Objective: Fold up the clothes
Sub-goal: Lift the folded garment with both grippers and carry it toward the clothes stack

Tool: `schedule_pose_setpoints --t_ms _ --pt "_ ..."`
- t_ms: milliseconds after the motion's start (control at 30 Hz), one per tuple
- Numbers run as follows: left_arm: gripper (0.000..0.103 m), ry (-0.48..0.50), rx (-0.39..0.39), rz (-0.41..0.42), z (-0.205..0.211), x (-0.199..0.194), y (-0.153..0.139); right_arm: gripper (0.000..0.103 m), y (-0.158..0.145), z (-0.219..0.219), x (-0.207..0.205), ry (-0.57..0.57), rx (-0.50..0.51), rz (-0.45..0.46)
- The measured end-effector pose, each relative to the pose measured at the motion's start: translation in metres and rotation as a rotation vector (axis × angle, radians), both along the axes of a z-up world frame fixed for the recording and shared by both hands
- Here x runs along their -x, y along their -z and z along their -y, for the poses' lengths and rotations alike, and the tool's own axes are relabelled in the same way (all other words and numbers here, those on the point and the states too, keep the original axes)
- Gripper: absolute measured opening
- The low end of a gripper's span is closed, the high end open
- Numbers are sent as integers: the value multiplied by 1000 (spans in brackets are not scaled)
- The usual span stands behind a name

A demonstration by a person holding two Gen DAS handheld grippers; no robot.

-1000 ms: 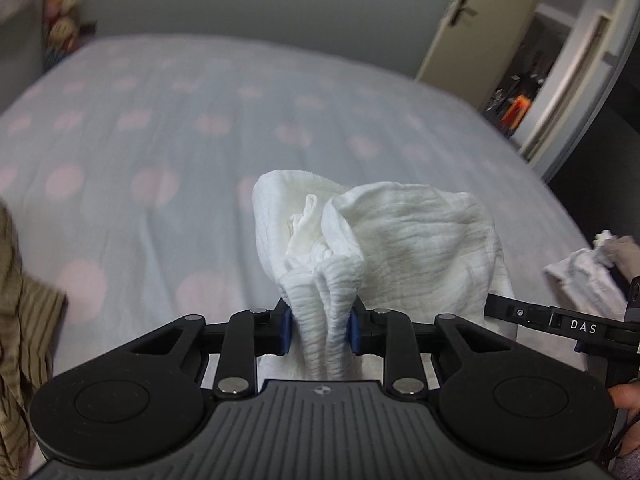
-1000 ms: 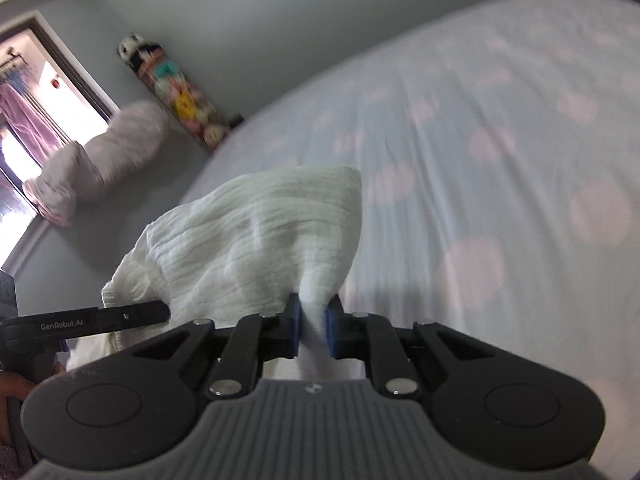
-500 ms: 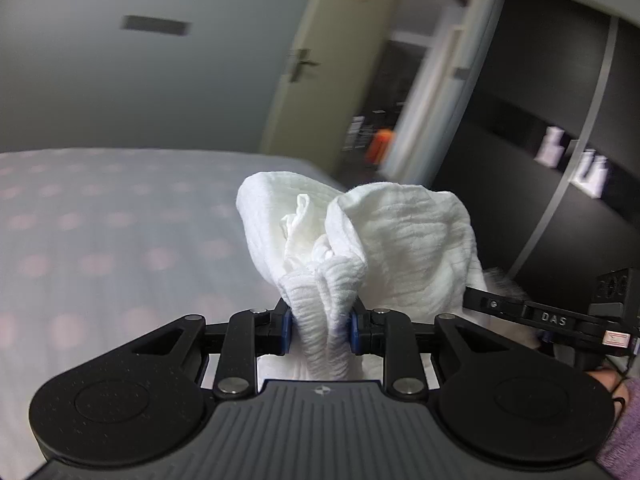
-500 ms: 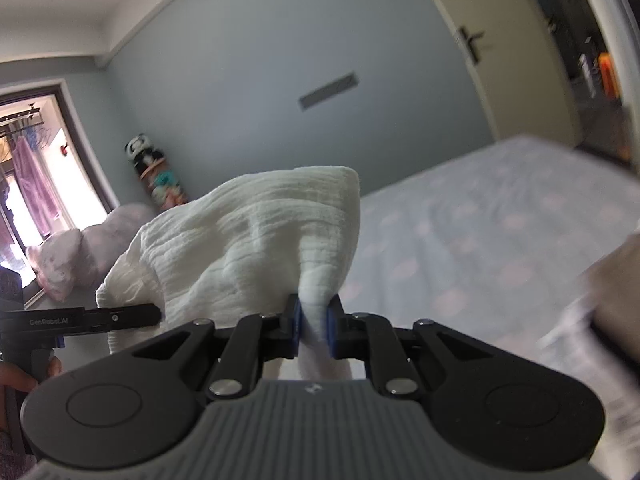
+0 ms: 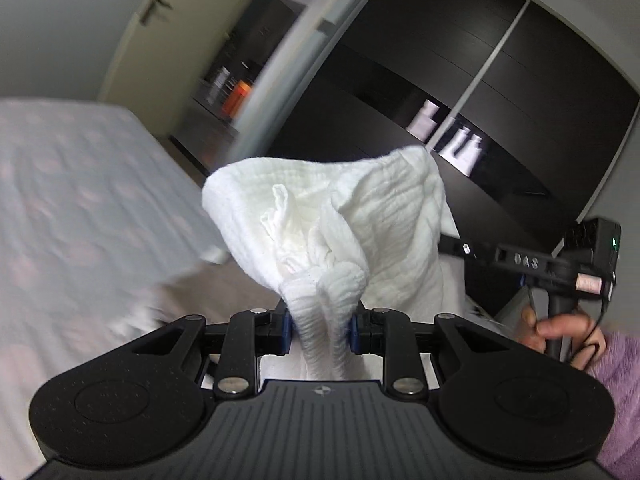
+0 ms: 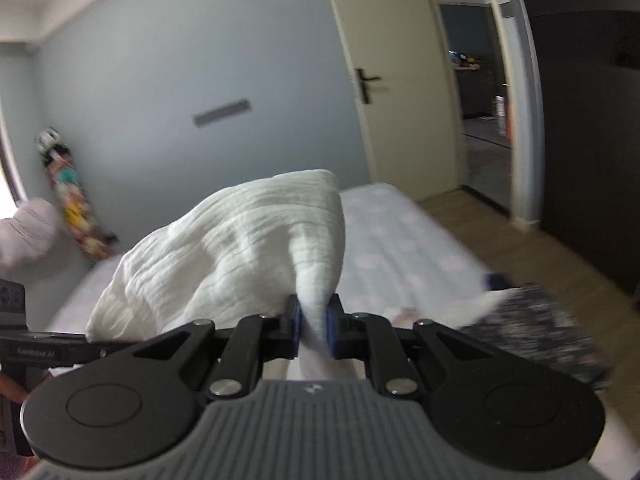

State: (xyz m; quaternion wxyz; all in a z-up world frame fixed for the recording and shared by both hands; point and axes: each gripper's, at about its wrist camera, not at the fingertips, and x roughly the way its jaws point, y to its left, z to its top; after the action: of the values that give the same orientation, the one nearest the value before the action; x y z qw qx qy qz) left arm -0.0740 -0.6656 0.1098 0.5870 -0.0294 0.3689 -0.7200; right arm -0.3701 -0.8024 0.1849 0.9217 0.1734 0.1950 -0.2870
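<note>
A white crinkled cloth garment (image 5: 352, 220) is held up in the air between both grippers. My left gripper (image 5: 320, 326) is shut on a bunched fold of it. My right gripper (image 6: 313, 326) is shut on another edge of the same white garment (image 6: 240, 248). The right gripper's body (image 5: 560, 260) shows at the right of the left wrist view, close to the cloth. The bed (image 5: 72, 200) with its pale blue, pink-dotted sheet lies to the left and below.
A dark patterned garment (image 6: 528, 328) and white cloth lie on the bed's near right corner. A black wardrobe (image 5: 460, 100) stands to the right. A cream door (image 6: 400, 80) stands open beyond the bed. A skateboard (image 6: 72, 200) leans on the far wall.
Both grippers have lifted and swung to the right with the white garment, from facing the bed surface to facing the door and wardrobe. Both grips are unchanged.
</note>
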Motion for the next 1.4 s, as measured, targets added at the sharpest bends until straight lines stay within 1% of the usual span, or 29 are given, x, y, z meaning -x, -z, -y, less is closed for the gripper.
schedule_pose_setpoints --t_ms 67,133,267,433,600,667,733,833,933,1000,1067,1133,1233,1267,1300,1400 --pt "23 27 -16 -37 25 4 11 15 -5 17 14 23 7 -60" --pt "23 39 -32 -47 46 8 23 15 -2 34 20 42 2 -108" --pt "23 33 -80 -60 71 5 53 15 22 63 17 69 -9 -185" --pt "23 -15 -155 -99 88 -11 92 15 55 109 -29 44 -46 -242" --pt "23 -63 -208 -80 102 -32 114 15 86 142 -79 -15 -71 -307" --pt "23 -66 -230 -84 105 -39 121 15 101 155 -96 -28 -87 -333" --pt "24 -66 -251 -92 109 -45 132 15 118 170 -110 -33 -110 -363" --pt "24 -70 -282 -103 118 -55 148 15 141 185 -121 -29 -149 -370" --pt "24 -67 -312 -97 124 -61 155 15 161 192 -129 -23 -179 -390" --pt "24 -62 -320 -97 120 -59 156 15 170 196 -130 -17 -199 -394" --pt "24 -57 -327 -98 117 -56 157 15 177 202 -129 -5 -228 -379" --pt "25 -52 -328 -97 115 -55 157 16 179 202 -128 -1 -235 -376" --pt "29 -43 -329 -84 111 -56 150 25 177 203 -128 7 -223 -370" --pt "31 -41 -327 -75 107 -57 145 31 172 201 -125 13 -213 -364" --pt "33 -40 -324 -59 103 -57 141 33 167 199 -121 23 -197 -357" --pt "35 -48 -304 14 90 -58 123 33 148 190 -103 49 -155 -325"
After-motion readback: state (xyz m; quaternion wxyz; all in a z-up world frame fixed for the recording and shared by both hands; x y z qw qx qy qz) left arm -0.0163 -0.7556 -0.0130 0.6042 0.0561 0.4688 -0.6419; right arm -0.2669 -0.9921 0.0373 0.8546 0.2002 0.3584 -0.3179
